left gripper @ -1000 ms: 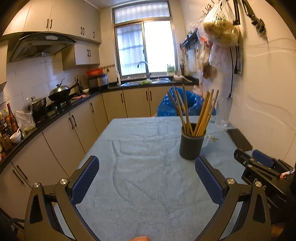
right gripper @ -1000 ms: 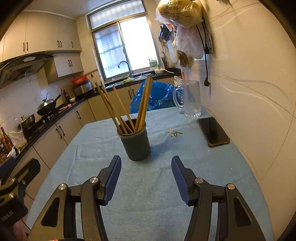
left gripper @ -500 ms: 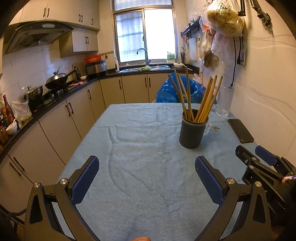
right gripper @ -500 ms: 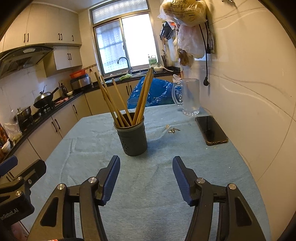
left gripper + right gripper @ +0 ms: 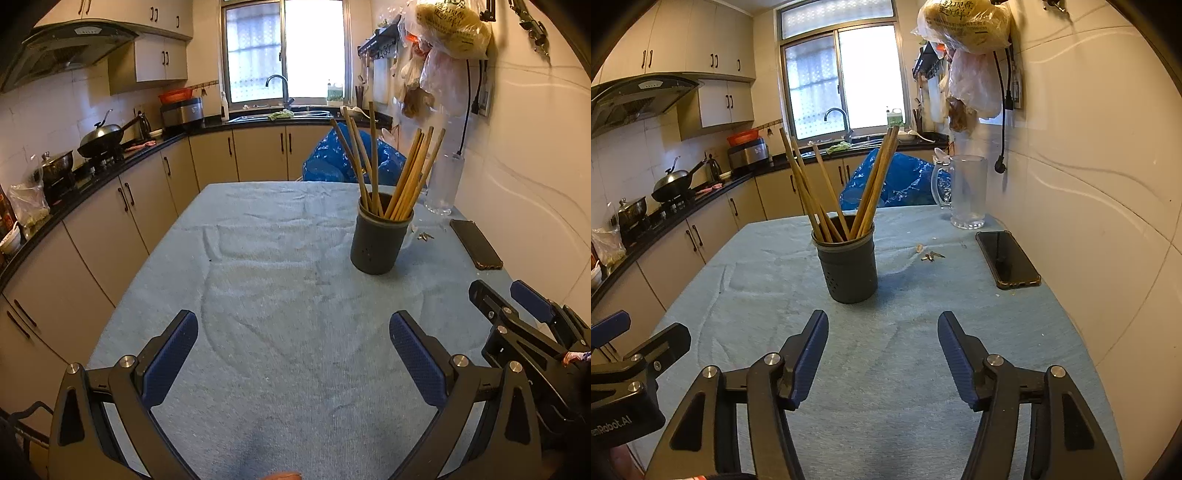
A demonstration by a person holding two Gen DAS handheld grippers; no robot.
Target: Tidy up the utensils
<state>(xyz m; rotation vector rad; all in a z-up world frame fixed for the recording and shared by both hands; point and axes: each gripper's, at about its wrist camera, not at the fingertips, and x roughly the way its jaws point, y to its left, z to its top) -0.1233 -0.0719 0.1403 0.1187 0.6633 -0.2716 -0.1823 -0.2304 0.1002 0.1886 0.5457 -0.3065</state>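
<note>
Terrycloth (image 5: 280,280), pale blue and creased, covers the table. On it stands a dark, round, matte holder (image 5: 848,266) with small holes low on its wall. Wooden chopsticks (image 5: 827,192), thin and straight, stand in it, fanning upward in two bunches. A glossy phone (image 5: 1007,258) lies flat near the wall. Left gripper (image 5: 293,352) and right gripper (image 5: 882,354) hover with jaws wide apart, holding nothing.
</note>
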